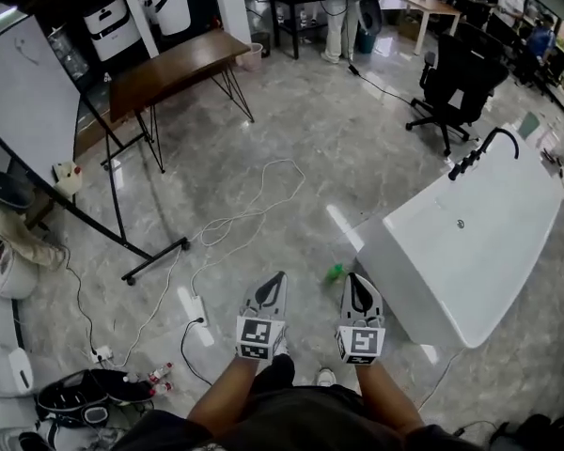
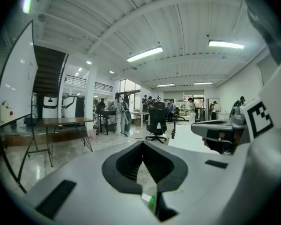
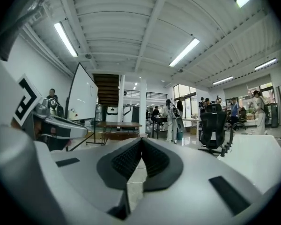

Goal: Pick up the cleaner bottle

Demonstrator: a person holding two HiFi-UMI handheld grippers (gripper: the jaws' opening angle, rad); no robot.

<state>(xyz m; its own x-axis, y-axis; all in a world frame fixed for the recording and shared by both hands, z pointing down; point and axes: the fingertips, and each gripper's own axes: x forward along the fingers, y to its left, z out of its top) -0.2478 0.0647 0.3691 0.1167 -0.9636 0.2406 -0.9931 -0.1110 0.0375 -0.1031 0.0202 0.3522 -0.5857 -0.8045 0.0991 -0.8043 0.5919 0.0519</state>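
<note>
A small green bottle lies on the marble floor by the near corner of the white bathtub. It sits between the tips of my two grippers and a little beyond them. My left gripper is shut with nothing in it, just left of the bottle. In the left gripper view the bottle's green top shows low through the gap behind the closed left gripper. My right gripper is also shut and empty, just right of the bottle. The right gripper view shows the right gripper with its pads meeting and no bottle.
A black faucet stands on the tub's far rim. A white cable and a power strip lie on the floor to the left. A whiteboard stand, a wooden table and a black office chair stand farther off.
</note>
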